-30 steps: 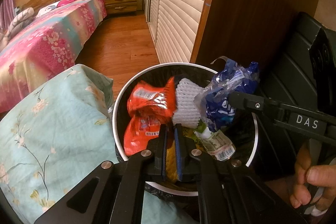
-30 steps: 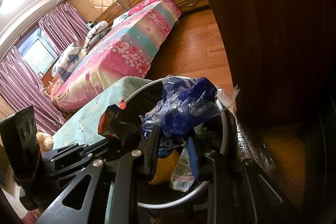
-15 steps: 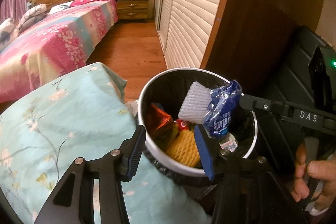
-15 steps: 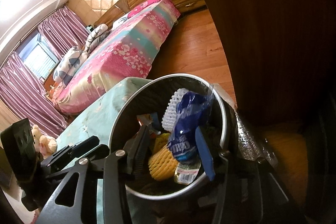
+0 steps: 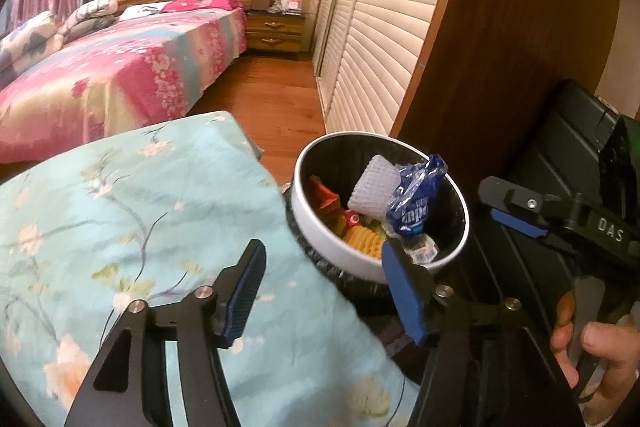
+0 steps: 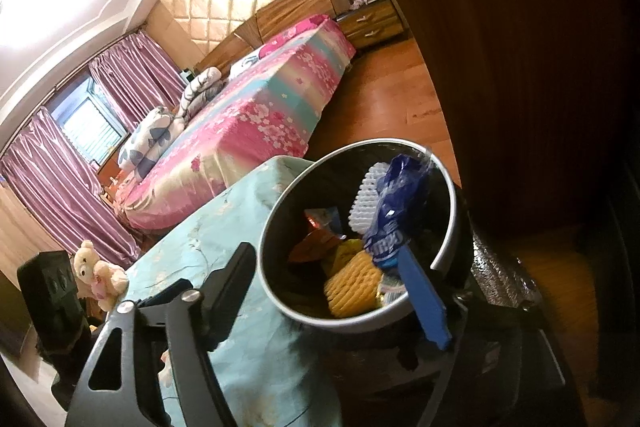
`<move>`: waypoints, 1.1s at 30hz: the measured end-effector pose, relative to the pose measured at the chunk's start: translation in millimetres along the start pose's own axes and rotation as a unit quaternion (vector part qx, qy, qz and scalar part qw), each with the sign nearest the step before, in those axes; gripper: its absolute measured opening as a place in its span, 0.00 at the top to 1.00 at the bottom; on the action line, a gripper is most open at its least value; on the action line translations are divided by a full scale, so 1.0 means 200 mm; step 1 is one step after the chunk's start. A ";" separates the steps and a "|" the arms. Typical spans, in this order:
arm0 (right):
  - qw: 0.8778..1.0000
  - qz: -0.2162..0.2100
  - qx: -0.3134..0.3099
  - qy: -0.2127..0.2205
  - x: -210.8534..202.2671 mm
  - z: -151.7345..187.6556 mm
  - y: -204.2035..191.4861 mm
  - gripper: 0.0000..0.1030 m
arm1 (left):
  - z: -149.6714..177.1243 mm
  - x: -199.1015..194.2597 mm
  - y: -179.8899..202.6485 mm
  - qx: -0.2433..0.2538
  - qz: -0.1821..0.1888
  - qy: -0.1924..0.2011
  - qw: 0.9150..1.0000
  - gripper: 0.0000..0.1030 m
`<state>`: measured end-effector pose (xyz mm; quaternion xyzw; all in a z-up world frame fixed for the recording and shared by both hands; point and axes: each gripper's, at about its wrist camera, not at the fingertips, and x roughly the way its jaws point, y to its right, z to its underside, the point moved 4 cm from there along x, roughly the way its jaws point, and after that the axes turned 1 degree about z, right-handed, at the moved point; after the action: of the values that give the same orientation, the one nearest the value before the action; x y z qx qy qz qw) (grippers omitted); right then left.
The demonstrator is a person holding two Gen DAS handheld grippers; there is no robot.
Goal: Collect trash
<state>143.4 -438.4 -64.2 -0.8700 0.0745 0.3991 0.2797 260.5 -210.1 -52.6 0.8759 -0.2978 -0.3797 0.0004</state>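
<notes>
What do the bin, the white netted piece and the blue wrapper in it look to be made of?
Trash bin: probably smooth plastic or coated metal, since its white wall has a soft sheen; it holds a dark liner.
White netted piece: foam mesh sleeve, with a matte open lattice.
Blue wrapper: thin plastic film, crinkled and glossy, partly clear.

Black gripper frames (image 5: 320, 291), silver screws, blue-padded fingers (image 5: 404, 291), seemingly ribbed.
</notes>
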 end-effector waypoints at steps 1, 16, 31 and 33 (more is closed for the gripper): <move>1.000 -0.001 0.000 0.004 -0.01 0.02 -0.01 0.19 | 0.02 -0.02 -0.01 -0.003 -0.005 0.004 1.000 0.35; 0.998 -0.002 -0.050 0.045 -0.15 0.34 -0.23 0.09 | 0.36 -0.45 -0.11 -0.029 -0.076 0.081 0.993 0.22; 0.966 0.013 -0.186 0.177 -0.39 0.45 -0.62 0.00 | 0.63 -0.95 -0.07 -0.018 -0.221 0.211 0.952 0.01; 0.968 0.011 -0.187 0.170 -0.36 0.48 -0.63 0.00 | 0.67 -0.96 -0.05 -0.016 -0.237 0.221 0.946 0.01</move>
<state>77.0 -288.8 -7.1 -0.9610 0.0544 0.2554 0.0912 73.8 -72.0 -22.8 0.9829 -0.0675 -0.1708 -0.0099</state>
